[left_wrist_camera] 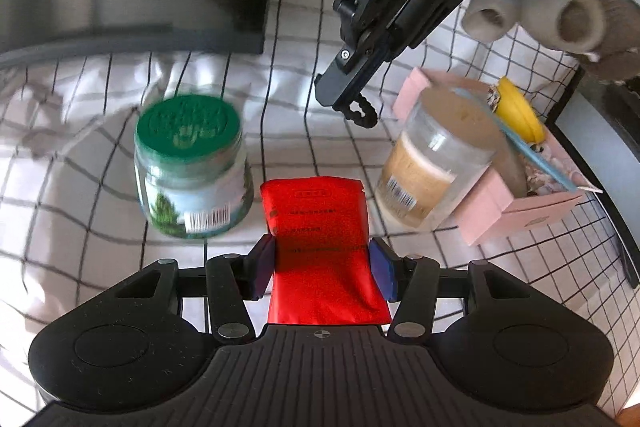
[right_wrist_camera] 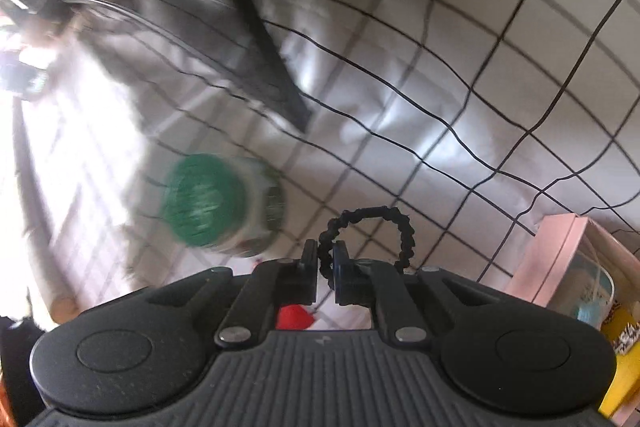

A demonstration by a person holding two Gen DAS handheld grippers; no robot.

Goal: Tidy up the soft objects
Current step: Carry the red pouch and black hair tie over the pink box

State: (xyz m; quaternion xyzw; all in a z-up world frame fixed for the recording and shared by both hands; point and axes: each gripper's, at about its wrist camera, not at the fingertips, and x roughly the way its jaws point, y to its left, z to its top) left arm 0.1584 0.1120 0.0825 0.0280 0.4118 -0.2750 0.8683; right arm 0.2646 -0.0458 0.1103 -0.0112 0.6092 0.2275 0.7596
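Left tool [left_wrist_camera: 322,269]: clamping the red pouch [left_wrist_camera: 322,247], just right of the green-lidded jar [left_wrist_camera: 192,167].
Right tool [right_wrist_camera: 326,259]: pinching a black beaded loop [right_wrist_camera: 372,231], above the jar.

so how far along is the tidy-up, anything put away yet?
Done: hard to say. The pink box already holds a clear jar, a yellow item and more. In hand: the left gripper has its jaws closed on the red pouch, and the right gripper has pinched a black hair tie clear of the cloth. Left: placing both; the green-lidded jar stands loose on the cloth.
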